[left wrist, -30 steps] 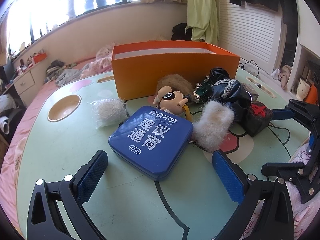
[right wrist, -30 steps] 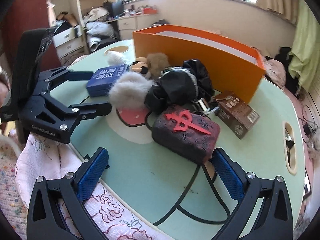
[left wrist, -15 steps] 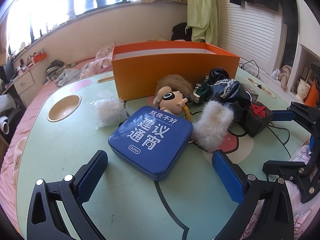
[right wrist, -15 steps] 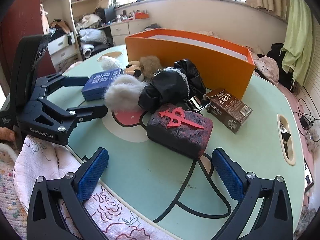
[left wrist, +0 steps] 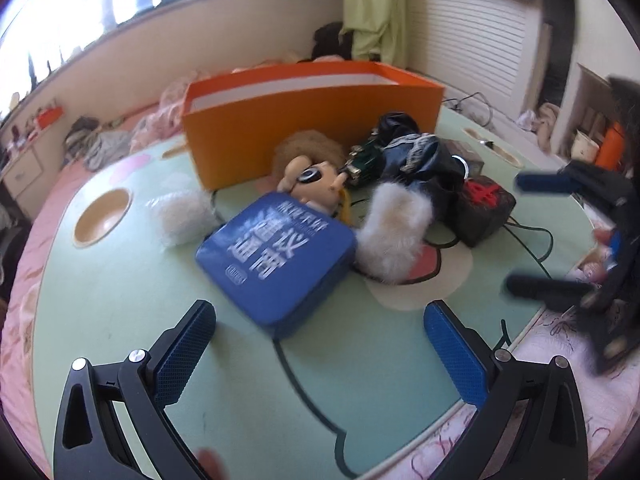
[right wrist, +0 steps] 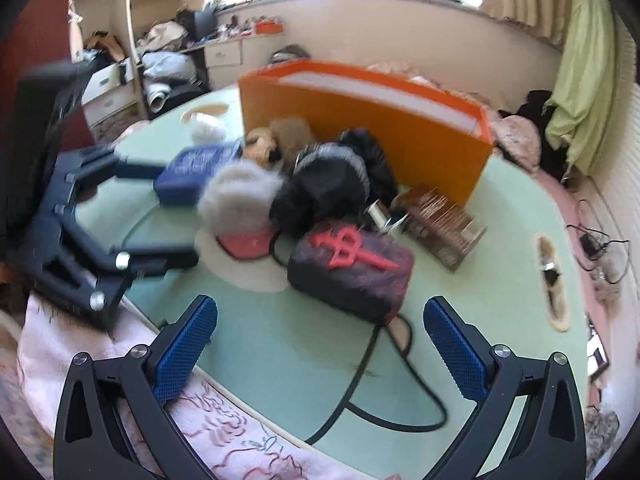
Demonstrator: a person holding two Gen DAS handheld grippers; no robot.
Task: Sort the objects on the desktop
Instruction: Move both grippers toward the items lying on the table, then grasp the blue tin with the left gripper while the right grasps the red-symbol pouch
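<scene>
On the pale green worktop [left wrist: 120, 320] in front of you, the clutter sits in one loose heap before the orange box [left wrist: 312, 120], which stands open-topped at the far side. Your left tool [left wrist: 320, 344] hovers low with its blue pads spread wide apart and nothing between them; the blue tin [left wrist: 276, 256] lies flat just ahead of it, near the gap but not inside it. Beside the tin's far-left corner rests a white fluffy ball [left wrist: 180, 216], and against its right edge lies a grey-white fur piece [left wrist: 394, 232]. A doll's head [left wrist: 316, 180] with brown hair pokes out behind the tin, close to the box wall. Your right tool [right wrist: 320, 344] is likewise spread open and empty, hanging over the near edge of the worktop where a pink patterned cloth [right wrist: 224, 420] shows below it. Just ahead of that tool sits the dark block with a red character [right wrist: 350, 268] on top, lying over a black cable [right wrist: 384, 400] that loops toward you. Behind the block is a bundle of black fabric [right wrist: 332, 188] touching the fur piece, and to the block's right a brown carton [right wrist: 440, 220] lies near the box's corner. Both views are smeared by motion blur, so finer details cannot be told.
</scene>
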